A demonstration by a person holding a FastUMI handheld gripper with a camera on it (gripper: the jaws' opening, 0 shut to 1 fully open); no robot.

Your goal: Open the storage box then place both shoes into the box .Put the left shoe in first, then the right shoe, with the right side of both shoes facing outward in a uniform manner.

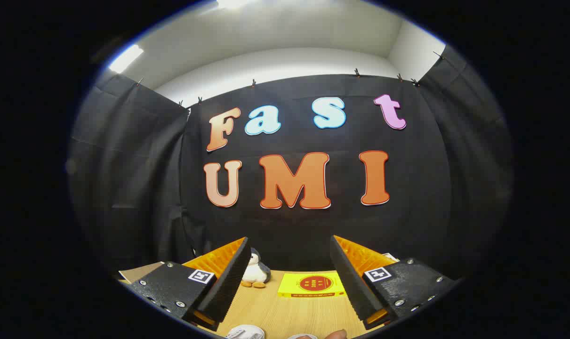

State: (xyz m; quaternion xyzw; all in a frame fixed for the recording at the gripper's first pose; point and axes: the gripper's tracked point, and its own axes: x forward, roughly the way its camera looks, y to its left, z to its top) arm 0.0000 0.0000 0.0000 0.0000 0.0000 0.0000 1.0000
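my gripper (290,275) is spread, holding nothing; i should tip down toward the shoes (247,332), nearer me than the yellow box (311,286).

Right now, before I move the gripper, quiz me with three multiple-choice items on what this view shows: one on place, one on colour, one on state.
1. Where is the small plush penguin?
A. beside the left finger, on the wooden table
B. on the box
C. between the fingertips

2. What colour is the flat box beyond the fingers?
A. blue
B. yellow with a red circle
C. white

3. How do the gripper's fingers stand?
A. shut on the box
B. shut on nothing
C. open

Answers: 1 A, it sits by that finger; 2 B, its face shows so; 3 C, a wide gap.
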